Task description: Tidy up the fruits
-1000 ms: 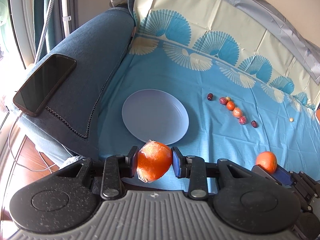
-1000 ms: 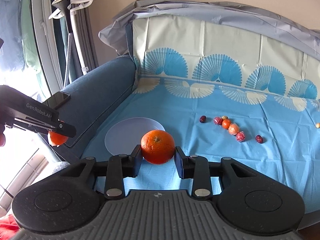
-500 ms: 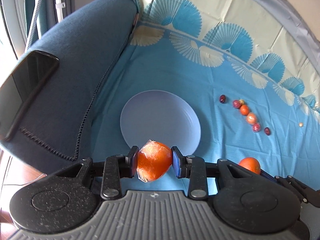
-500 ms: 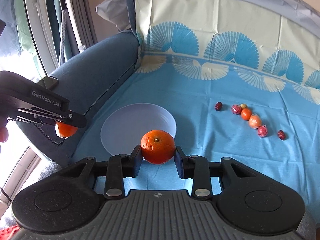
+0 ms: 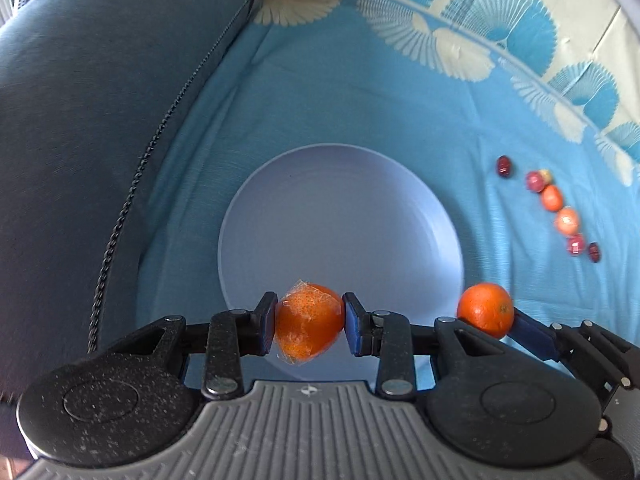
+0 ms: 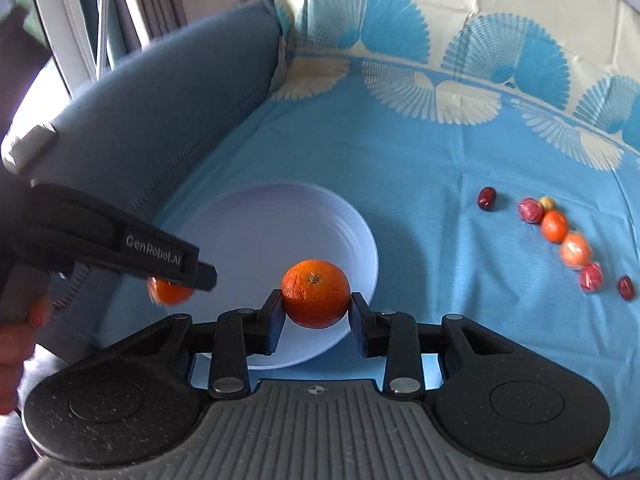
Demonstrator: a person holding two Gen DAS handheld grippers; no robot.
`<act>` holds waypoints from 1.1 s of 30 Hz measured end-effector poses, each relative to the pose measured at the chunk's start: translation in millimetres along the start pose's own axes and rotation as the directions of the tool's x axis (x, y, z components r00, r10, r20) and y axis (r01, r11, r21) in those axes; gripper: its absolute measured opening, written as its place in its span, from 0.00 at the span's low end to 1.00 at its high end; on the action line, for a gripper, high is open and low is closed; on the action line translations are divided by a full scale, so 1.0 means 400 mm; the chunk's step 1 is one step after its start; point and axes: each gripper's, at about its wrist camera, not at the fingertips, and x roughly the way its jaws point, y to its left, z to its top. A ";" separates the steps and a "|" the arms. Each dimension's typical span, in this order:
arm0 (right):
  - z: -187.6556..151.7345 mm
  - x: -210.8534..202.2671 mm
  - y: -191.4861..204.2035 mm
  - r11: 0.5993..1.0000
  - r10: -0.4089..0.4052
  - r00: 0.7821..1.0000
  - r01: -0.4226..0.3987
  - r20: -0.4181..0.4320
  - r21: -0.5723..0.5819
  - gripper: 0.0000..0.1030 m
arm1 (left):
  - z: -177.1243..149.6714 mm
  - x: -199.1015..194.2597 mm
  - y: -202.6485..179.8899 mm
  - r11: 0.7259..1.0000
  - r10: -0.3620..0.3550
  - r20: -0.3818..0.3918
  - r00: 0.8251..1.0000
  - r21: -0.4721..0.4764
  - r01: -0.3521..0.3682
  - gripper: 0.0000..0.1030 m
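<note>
Over the plate's near rim, both hand-held grippers, left and right, each clamped an orange, plate ahead.

Bright daylight from the left, strong fisheye bending at edges, slight motion blur.

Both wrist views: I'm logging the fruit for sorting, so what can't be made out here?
- Small fruits: both views, too small and blurred to name.
- Wrapped orange: right wrist view, blurred and half hidden by the left gripper.
- Plate: its near rim is hidden by grippers in both views.
</note>
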 end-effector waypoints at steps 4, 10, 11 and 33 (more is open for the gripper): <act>0.000 0.051 -0.005 1.000 0.013 0.999 -0.013 -0.052 0.008 0.35 | 0.014 0.051 -0.002 1.000 0.017 -0.023 1.000 0.012 -0.017 0.37; 0.020 0.043 -0.009 1.000 -0.022 1.000 0.022 0.011 -0.006 0.85 | 0.024 -0.015 -0.003 0.999 0.041 0.157 0.987 -0.009 -0.040 1.00; 0.021 0.024 -0.008 1.000 -0.028 0.999 0.029 0.037 -0.005 0.90 | 0.021 -0.039 -0.005 0.999 0.035 0.194 0.980 0.003 -0.036 1.00; -0.192 -0.421 0.019 0.998 -0.041 0.984 0.031 0.173 0.059 0.99 | -0.306 -0.424 0.007 0.991 0.133 0.264 0.955 -0.004 -0.136 1.00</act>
